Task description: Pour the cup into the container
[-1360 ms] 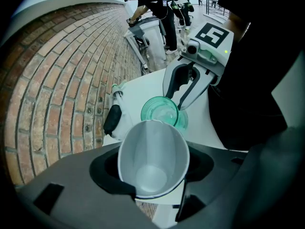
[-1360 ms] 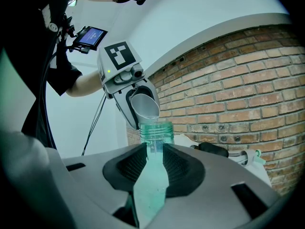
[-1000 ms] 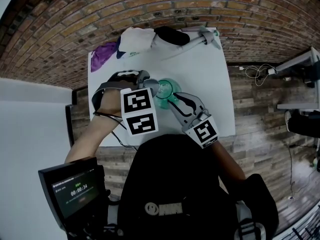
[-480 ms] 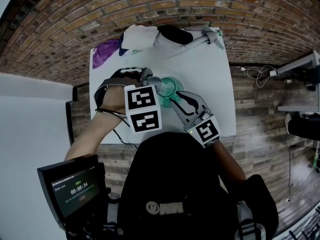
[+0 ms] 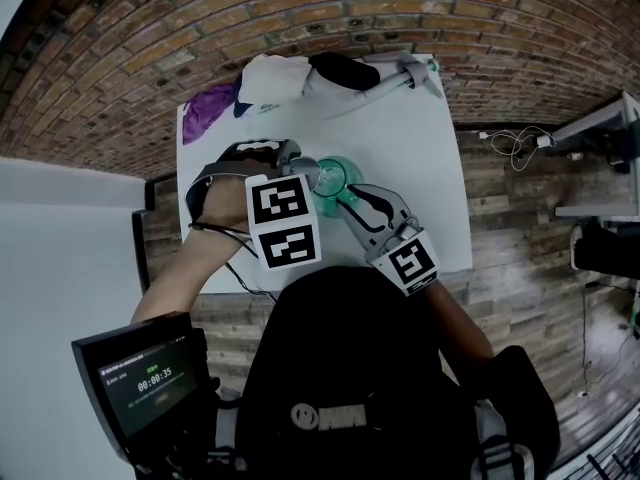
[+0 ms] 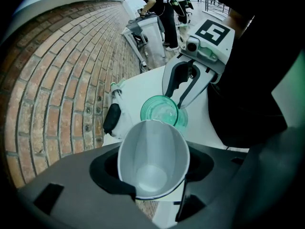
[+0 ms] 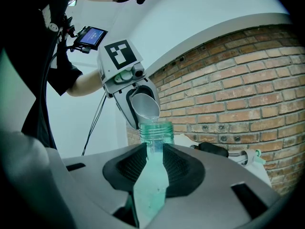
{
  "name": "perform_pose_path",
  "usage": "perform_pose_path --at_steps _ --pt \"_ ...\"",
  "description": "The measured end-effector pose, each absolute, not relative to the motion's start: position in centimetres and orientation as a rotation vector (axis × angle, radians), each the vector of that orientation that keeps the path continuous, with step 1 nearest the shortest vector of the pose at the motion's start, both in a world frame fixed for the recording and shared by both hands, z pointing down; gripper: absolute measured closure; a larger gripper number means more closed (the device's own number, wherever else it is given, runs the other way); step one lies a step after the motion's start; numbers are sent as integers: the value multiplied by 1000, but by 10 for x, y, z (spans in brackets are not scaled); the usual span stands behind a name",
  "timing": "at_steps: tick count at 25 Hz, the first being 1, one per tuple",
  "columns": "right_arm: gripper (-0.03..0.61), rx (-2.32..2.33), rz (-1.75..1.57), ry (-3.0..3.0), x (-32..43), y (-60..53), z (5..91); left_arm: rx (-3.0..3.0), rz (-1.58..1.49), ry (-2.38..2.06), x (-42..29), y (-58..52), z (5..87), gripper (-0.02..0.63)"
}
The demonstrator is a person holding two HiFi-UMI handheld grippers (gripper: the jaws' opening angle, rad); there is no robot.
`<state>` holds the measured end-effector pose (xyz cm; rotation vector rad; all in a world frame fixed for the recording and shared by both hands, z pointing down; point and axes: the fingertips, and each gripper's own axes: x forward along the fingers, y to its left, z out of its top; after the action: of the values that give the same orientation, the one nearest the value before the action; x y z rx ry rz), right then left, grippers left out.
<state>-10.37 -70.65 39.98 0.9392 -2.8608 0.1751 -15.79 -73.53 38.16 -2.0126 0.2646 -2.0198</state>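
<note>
Tipping is the step in hand: the left gripper [image 5: 300,168] clamps the white tapered plastic cup [image 6: 151,159], its mouth tilted down just over the rim of the translucent green threaded jar [image 7: 155,132] at the middle of the white table [image 5: 420,168]. Right of it, the right gripper [image 5: 350,200] pinches that jar's side. No stream shows clearly. Next likely means draining fully, then righting the cup.
</note>
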Motion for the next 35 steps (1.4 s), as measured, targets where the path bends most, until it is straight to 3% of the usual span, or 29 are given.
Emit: perform_pose_path --at_steps 35 --pt "472 939 166 -2859 -106 -707 399 -1936 -2077 241 -161 -736 380 341"
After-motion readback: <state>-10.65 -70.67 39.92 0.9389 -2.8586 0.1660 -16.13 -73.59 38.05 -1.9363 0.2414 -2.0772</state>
